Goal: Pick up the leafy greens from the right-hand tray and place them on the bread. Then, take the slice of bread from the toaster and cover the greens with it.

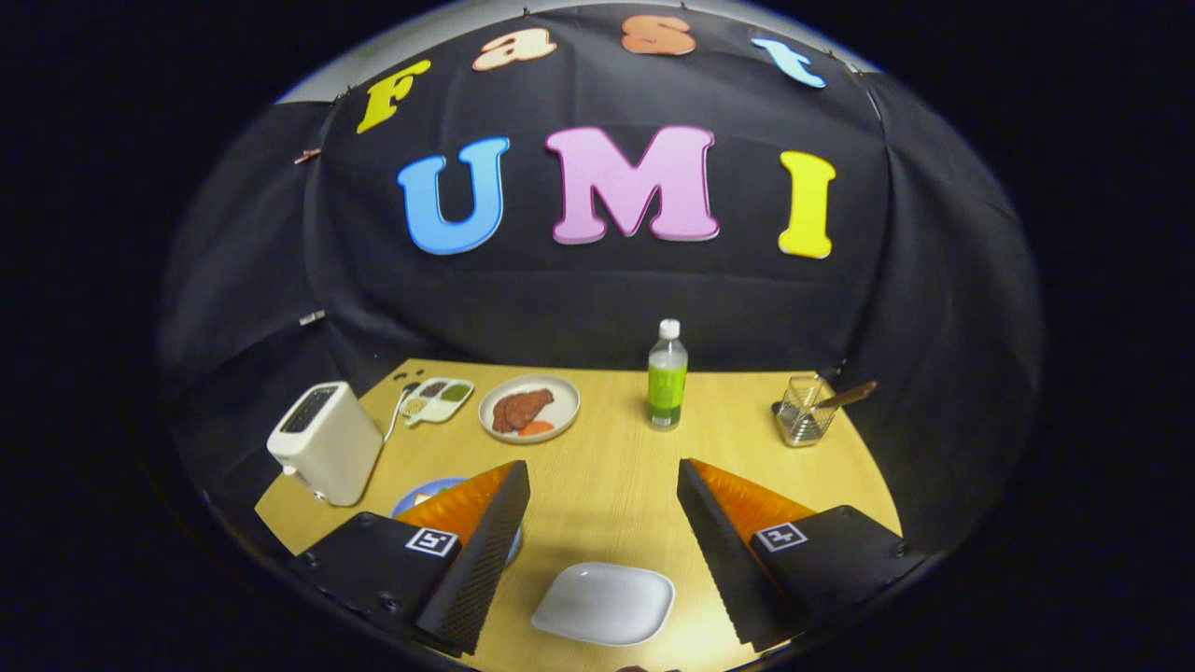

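Tongs (603, 481) agape; white dish (604, 604) between, bare.

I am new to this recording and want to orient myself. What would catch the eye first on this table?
The gripper is open, its fingers spread wide above a white empty plate lying between them. Beyond them stands a bottle with a green label near the middle of the wooden table. To its left lie a round plate of food and a cream toaster.
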Demonstrator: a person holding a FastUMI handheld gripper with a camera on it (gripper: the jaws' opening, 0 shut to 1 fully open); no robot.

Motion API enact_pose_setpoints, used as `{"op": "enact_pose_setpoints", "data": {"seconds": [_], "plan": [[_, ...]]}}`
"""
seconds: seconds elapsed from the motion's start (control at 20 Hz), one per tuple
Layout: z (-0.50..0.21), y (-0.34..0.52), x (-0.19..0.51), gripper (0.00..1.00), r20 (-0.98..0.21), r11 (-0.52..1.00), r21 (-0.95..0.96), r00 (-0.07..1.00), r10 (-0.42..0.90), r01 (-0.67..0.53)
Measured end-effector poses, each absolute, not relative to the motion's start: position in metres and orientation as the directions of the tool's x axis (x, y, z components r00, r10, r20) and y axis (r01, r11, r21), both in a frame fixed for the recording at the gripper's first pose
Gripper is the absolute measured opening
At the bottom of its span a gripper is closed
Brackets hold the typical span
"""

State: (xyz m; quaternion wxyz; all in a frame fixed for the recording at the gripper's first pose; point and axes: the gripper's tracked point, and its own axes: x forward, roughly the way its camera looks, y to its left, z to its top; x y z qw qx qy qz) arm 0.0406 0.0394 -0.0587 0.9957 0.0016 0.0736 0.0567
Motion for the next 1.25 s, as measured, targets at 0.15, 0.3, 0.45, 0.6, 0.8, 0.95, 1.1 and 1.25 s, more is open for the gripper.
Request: {"op": "enact_pose_setpoints", "data": {"seconds": [0.15,0.3,0.45,0.6,0.8,0.95,1.1,1.25], "plan": [[-0.001,0.028,0.021,0.99,-0.024,0.991,0.084,0.994,0.104,-0.101],[0.05,0.008,-0.002,0.98,0.121,0.985,0.146,0.99,0.07,-0.087],[0.06,-0.023,-0.029,0.99,0.15,0.994,0.109,0.989,-0.009,-0.007],[0.057,-0.029,-0.055,0.99,0.152,0.995,0.097,0.987,-0.046,0.031],[0.042,-0.023,-0.07,0.99,0.119,0.998,0.047,0.992,-0.044,0.039],[0.036,-0.014,-0.07,0.98,0.107,0.999,0.029,0.994,-0.019,0.016],[0.029,-0.008,-0.063,0.99,0.085,1.0,0.018,0.996,-0.001,0.0],[0.025,-0.003,-0.054,0.99,0.062,1.0,0.017,0.998,0.012,-0.013]]}}
